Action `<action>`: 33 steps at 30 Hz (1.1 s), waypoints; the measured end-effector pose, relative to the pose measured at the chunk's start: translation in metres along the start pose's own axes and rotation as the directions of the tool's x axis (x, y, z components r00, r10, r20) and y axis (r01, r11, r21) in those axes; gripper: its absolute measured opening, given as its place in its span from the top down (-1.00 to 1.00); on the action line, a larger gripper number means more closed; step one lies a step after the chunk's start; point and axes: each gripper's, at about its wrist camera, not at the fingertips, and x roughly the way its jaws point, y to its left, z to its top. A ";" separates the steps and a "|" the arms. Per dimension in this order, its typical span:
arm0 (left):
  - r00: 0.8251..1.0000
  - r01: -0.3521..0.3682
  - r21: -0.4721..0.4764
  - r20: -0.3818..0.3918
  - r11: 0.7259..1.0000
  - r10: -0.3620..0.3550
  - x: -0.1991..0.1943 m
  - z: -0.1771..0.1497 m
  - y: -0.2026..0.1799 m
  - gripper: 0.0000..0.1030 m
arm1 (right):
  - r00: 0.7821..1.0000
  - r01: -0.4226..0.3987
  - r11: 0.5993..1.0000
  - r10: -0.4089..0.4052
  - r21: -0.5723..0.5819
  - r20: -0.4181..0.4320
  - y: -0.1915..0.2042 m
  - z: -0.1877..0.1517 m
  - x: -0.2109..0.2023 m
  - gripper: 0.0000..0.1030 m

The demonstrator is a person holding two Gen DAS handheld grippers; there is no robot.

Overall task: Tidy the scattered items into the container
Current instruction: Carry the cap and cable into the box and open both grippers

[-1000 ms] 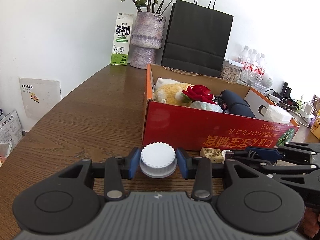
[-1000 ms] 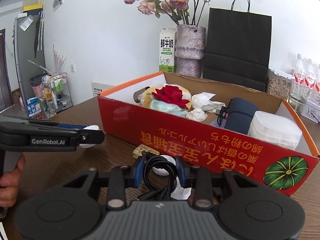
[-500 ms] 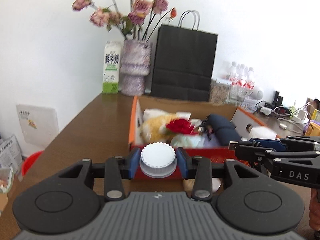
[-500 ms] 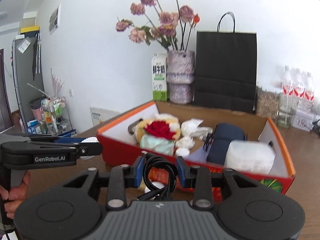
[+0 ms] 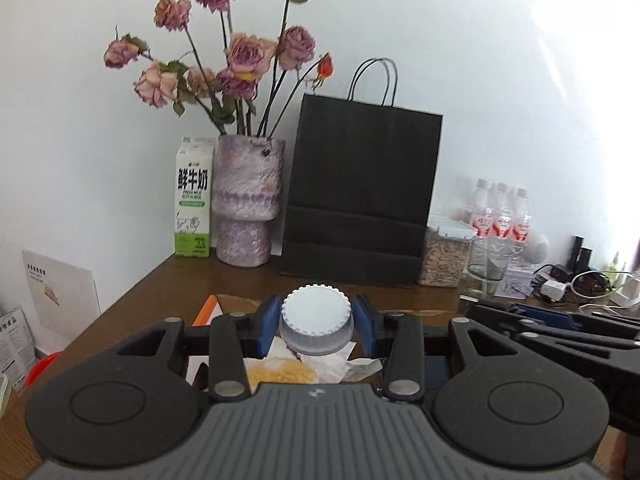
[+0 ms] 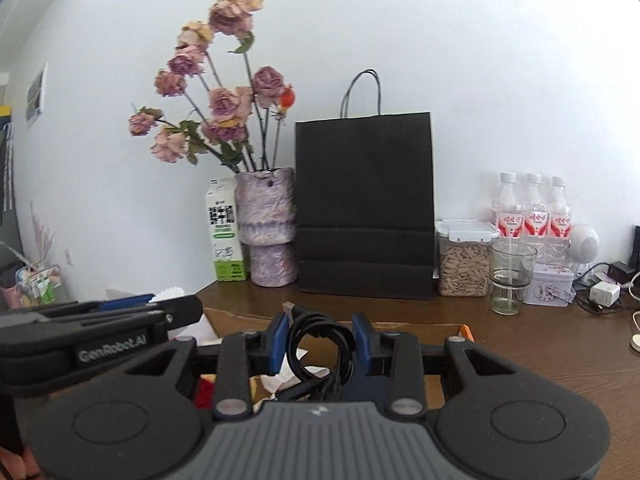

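My left gripper (image 5: 317, 320) is shut on a white ribbed bottle cap (image 5: 316, 326) and holds it above the open cardboard box (image 5: 208, 307), whose orange rim shows below the fingers. Inside I see a yellow plush (image 5: 276, 372) and white tissue (image 5: 348, 364). My right gripper (image 6: 322, 342) is shut on a coiled black cable (image 6: 320, 352) and holds it over the same box (image 6: 420, 326), beside the left gripper (image 6: 100, 328). The right gripper also shows at the right of the left wrist view (image 5: 560, 332).
At the back of the brown table (image 6: 520, 352) stand a milk carton (image 5: 193, 196), a vase of dried roses (image 5: 248, 200), a black paper bag (image 5: 360, 196), a jar (image 6: 464, 258), a glass (image 6: 510, 276), three bottles (image 6: 532, 212) and chargers with cords (image 5: 580, 284).
Both grippers have risen and moved forward from the table in front of the box to above its inside, each still holding its item. The box front has dropped out of view.
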 end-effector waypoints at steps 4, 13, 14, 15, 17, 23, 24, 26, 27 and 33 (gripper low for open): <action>0.997 0.022 0.033 -0.079 0.999 -0.020 0.017 -0.018 0.001 0.20 | 0.999 -0.006 1.000 0.005 -0.008 -0.047 -0.005 -0.014 0.012 0.36; 1.000 -0.023 0.067 -0.015 0.997 0.025 0.005 -0.024 0.002 0.17 | 0.999 0.007 1.000 -0.008 -0.021 -0.048 -0.002 -0.025 0.014 0.35; 0.999 -0.037 0.074 -0.002 0.997 0.038 0.003 -0.024 0.001 0.10 | 0.999 0.014 1.000 -0.015 -0.020 -0.046 -0.003 -0.026 0.014 0.35; 0.999 -0.048 0.074 0.010 0.996 0.048 0.001 -0.023 0.002 -0.28 | 0.999 0.023 1.000 -0.024 -0.019 -0.048 -0.004 -0.026 0.014 0.18; 0.994 -0.105 0.064 0.035 0.992 0.103 -0.003 -0.022 0.003 -0.85 | 0.997 0.061 0.998 -0.062 -0.014 -0.045 -0.007 -0.027 0.012 -0.45; 0.993 -0.105 0.001 0.050 0.994 0.105 -0.012 -0.017 0.019 -1.00 | 0.996 0.089 0.996 -0.088 0.025 -0.003 -0.017 -0.025 -0.002 -1.00; 0.993 -0.107 0.003 0.052 0.994 0.107 -0.013 -0.017 0.019 -1.00 | 0.996 0.089 0.996 -0.089 0.019 0.001 -0.016 -0.025 -0.003 -1.00; 0.993 -0.110 0.009 0.051 0.994 0.109 -0.013 -0.018 0.020 -1.00 | 0.996 0.088 0.996 -0.088 0.008 0.001 -0.014 -0.026 -0.004 -1.00; 0.993 -0.112 0.011 0.050 0.994 0.111 -0.013 -0.019 0.020 -1.00 | 0.996 0.086 0.996 -0.086 0.004 0.000 -0.012 -0.027 -0.005 -1.00; 0.992 -0.118 0.012 0.042 0.993 0.117 -0.012 -0.022 0.023 -1.00 | 0.996 0.090 0.996 -0.090 -0.006 -0.007 -0.010 -0.029 -0.006 -1.00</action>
